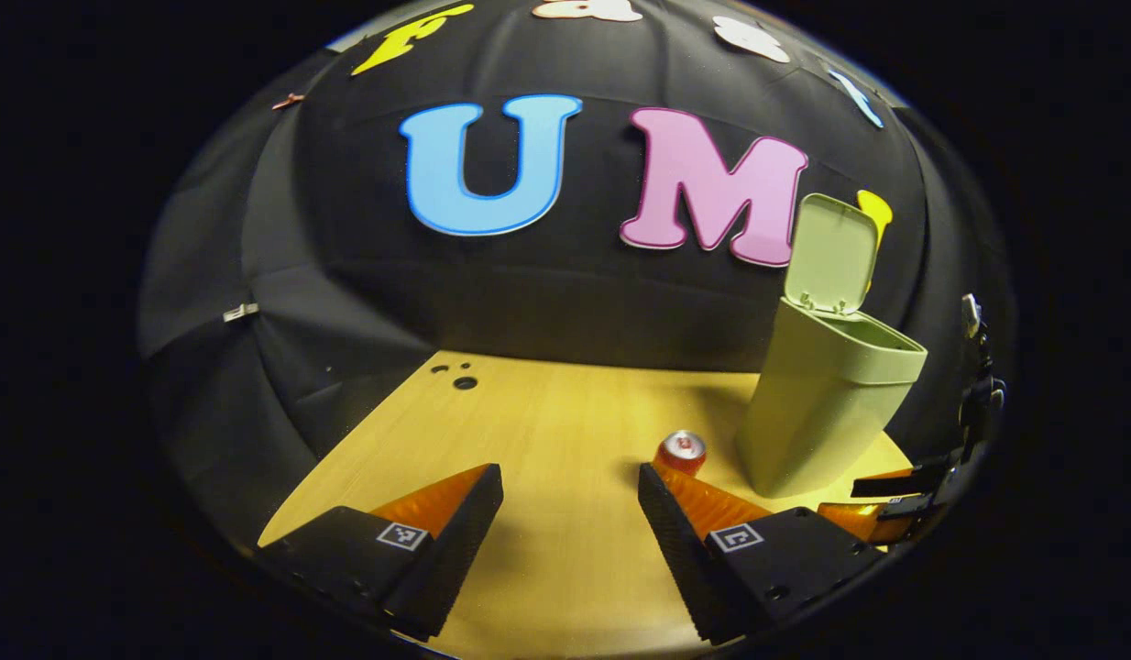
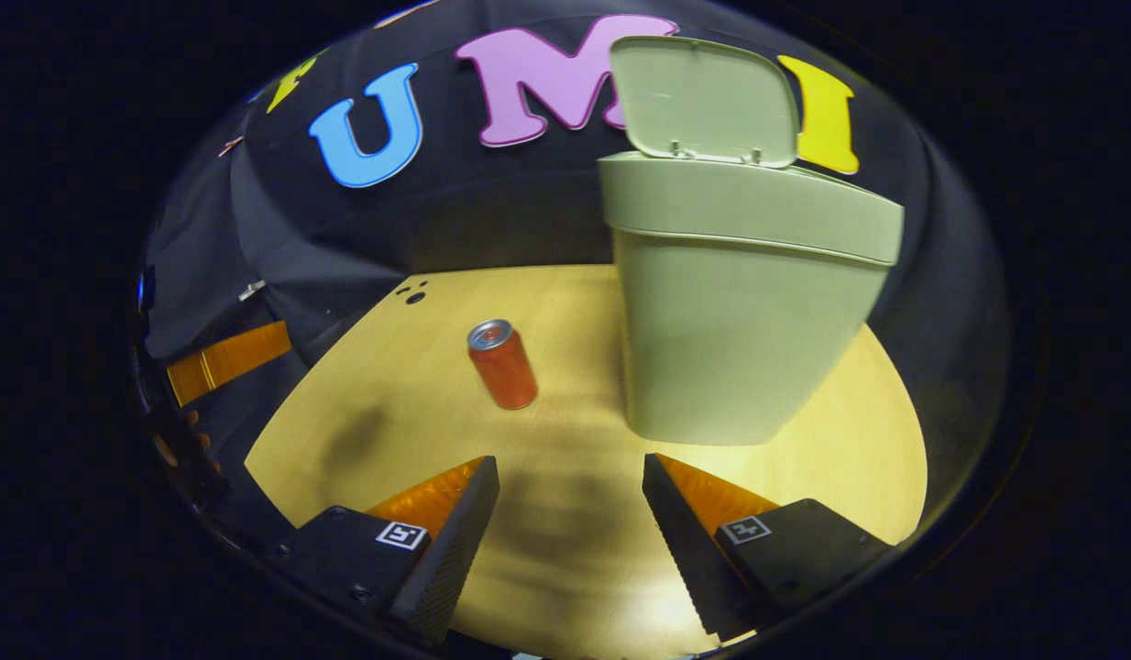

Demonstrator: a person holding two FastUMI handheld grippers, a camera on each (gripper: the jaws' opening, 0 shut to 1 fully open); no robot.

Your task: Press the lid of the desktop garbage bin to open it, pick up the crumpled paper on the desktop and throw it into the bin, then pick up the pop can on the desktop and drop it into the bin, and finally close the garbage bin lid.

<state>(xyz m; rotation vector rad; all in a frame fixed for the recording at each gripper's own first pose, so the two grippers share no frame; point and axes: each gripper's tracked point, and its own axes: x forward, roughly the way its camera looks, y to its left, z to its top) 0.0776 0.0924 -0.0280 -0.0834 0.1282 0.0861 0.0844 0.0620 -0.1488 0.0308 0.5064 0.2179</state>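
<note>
**Lid open, can still on the desktop, both grippers empty**

Progress. The garbage bin (image 2: 740, 302) stands on the desktop (image 2: 419, 385) with its lid (image 2: 703, 96) swung up and back on the rear hinge, so the opening step reads as done. No crumpled paper lies on the visible stretch of desktop; my judgement is that it has gone into the bin, though the bin's interior is hidden and this cannot be confirmed. The pop can (image 2: 503, 365) is not yet picked up. Outstanding: grasp the can, drop it in, close the lid.

Position. In the right gripper view the can sits at about 11 o'clock from the right gripper (image 2: 565, 522), near the bin's left side but apart from it. In the left gripper view the pop can (image 1: 681, 451) shows at 1 o'clock, partly behind the right-hand finger, with the garbage bin (image 1: 827, 403) further off at 2 o'clock.

Orientation. The can stands upright: long axis vertical, top end with its pull tab facing up. Its apparent lean is likely lens distortion.

Grippers. The left gripper (image 1: 570, 522) has its fingers spread wide with bare desktop between them. The right gripper is likewise spread and holds nothing. Part of the other gripper appears at the far left edge of the right gripper view.
</note>
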